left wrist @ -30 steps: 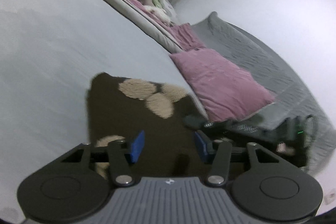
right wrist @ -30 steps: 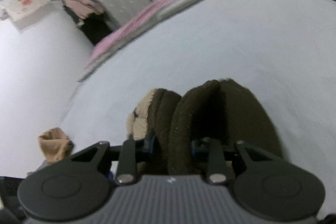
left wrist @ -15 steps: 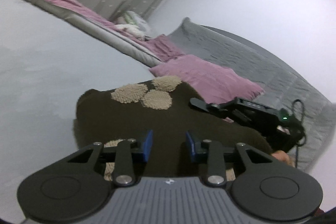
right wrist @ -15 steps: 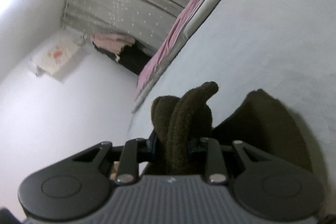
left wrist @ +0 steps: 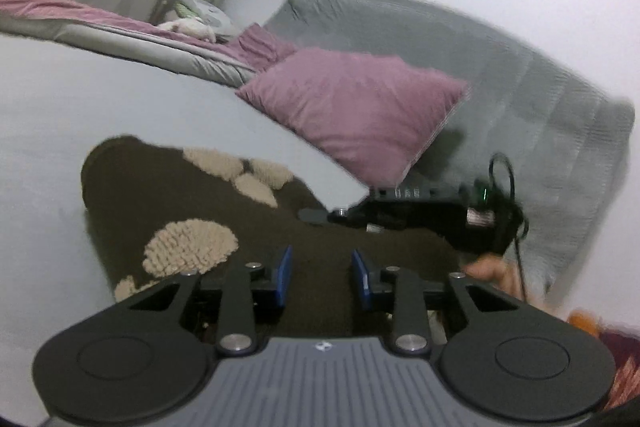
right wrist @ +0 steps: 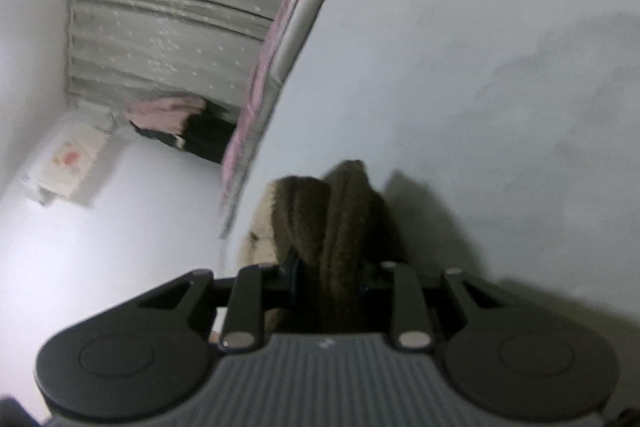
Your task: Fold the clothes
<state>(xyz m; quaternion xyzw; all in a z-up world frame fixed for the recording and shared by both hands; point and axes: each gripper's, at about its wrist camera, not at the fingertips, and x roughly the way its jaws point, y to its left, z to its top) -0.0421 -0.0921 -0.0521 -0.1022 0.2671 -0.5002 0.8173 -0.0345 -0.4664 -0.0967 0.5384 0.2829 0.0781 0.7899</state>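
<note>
Pink pillow (left wrist: 356, 111) lies beyond brown garment (left wrist: 168, 195).

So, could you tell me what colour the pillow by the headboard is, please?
The pillow is mauve pink, clearest in the left wrist view.

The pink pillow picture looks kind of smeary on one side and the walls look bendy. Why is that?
Left wrist view: the fisheye lens bends the room's edges; the grey blanket is smeared by motion blur, while the pink pillow is clearer. Right wrist view: the curtain curves too, and the brown garment casts a dark shadow on the bed sheet.
</note>
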